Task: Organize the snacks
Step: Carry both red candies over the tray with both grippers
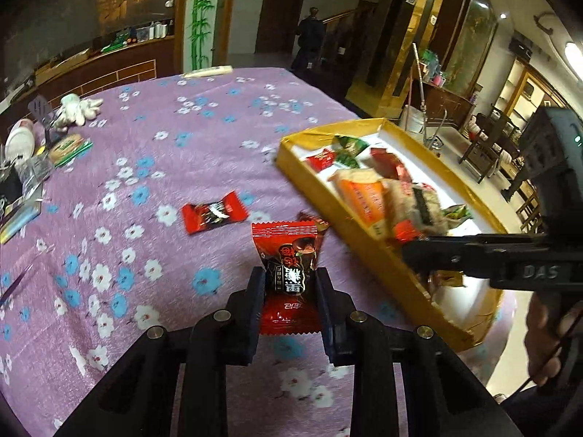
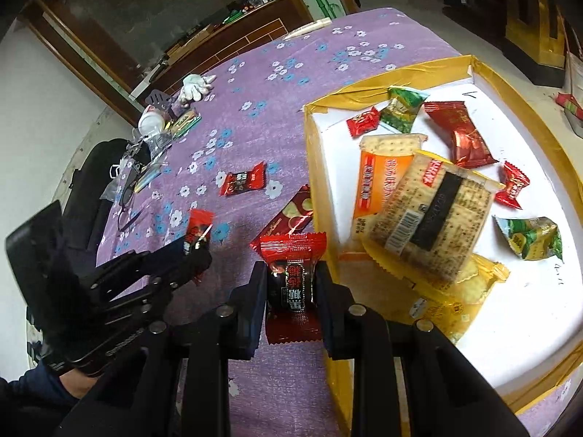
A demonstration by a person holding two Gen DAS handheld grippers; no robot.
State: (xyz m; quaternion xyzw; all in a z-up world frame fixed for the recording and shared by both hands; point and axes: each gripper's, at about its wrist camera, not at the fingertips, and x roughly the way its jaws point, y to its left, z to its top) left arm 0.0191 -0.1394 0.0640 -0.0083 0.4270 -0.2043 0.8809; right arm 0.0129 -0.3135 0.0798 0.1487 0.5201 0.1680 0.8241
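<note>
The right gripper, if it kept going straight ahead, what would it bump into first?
Probably the yellow box. The right gripper, shut on a red candy, points along the box's near wall, beside a dark red snack packet. Depth is unclear.

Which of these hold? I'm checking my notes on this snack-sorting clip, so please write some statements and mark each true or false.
1. The left gripper holds a red candy. True.
2. The right gripper is empty. False: its fingers clamp a red candy.
3. The yellow-rimmed box already contains cracker packs. True.
4. The tablecloth is plain green. False: it is purple with flowers.
5. A red candy lies loose on the cloth outside the box. True.
</note>
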